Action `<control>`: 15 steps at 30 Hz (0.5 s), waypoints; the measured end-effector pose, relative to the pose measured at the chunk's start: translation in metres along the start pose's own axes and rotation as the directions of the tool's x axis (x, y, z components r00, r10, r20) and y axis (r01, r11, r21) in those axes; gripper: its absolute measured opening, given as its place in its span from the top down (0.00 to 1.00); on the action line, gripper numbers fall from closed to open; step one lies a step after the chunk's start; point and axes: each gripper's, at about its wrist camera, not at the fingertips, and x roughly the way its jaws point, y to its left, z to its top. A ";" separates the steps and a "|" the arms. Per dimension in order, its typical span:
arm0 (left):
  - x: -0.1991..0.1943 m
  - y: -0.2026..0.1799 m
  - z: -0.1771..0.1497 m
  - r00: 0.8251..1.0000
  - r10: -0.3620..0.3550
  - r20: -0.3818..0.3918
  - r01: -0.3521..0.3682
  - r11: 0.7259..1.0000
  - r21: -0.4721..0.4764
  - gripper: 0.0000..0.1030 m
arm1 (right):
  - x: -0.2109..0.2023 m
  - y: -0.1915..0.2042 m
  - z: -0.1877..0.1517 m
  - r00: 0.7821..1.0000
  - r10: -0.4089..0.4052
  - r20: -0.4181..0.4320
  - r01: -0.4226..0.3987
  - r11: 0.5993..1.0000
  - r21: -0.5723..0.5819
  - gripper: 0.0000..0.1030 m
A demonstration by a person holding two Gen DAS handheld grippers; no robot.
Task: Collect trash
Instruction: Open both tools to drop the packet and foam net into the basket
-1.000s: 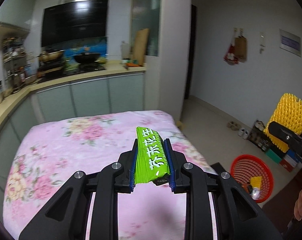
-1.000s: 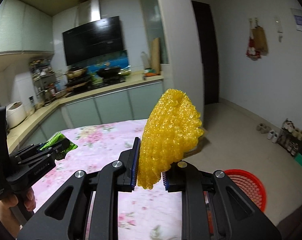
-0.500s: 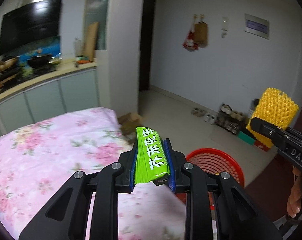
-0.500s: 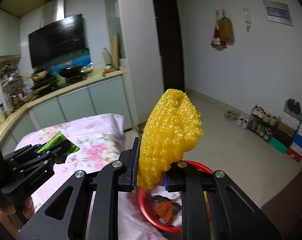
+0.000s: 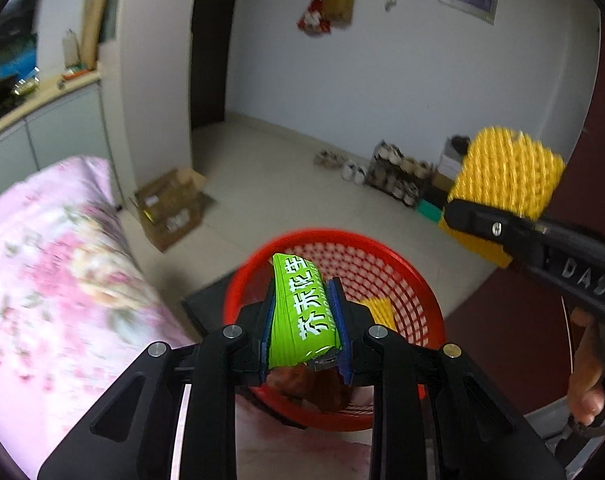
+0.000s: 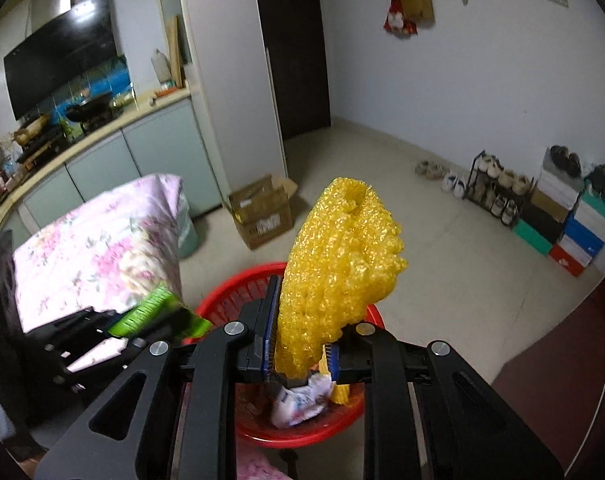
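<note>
The left gripper [image 5: 304, 322] clamps a green wrapper [image 5: 302, 308], the right gripper [image 6: 300, 344] clamps yellow foam netting [image 6: 338, 264]; a red basket [image 5: 406, 276] sits below both

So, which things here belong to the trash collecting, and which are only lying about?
Belong to the job:
- green plastic snack wrapper, clamped in the left gripper
- yellow foam net sleeve, clamped in the right gripper
- round red plastic mesh basket, trash already inside

Just lying about:
- open brown cardboard box
- shoe rack
- pink floral tablecloth
</note>
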 end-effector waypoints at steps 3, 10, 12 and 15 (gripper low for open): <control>0.021 -0.007 -0.007 0.999 -0.007 -0.045 0.007 1.000 0.006 0.76 | 0.016 -0.006 -0.001 0.998 0.004 -0.061 -0.004 1.000 -0.001 0.79; 0.034 -0.017 -0.016 0.998 0.004 -0.063 -0.001 0.999 0.034 0.51 | 0.045 -0.020 -0.005 0.982 0.085 -0.171 -0.074 0.995 0.071 0.44; 0.033 -0.022 -0.017 0.999 0.019 -0.048 -0.017 0.999 0.045 0.44 | 0.046 -0.023 -0.004 0.977 0.113 -0.179 -0.096 0.990 0.101 0.36; 0.026 -0.027 -0.018 0.999 0.038 -0.020 -0.037 0.997 0.065 0.35 | 0.044 -0.025 -0.002 0.971 0.160 -0.180 -0.138 0.982 0.132 0.33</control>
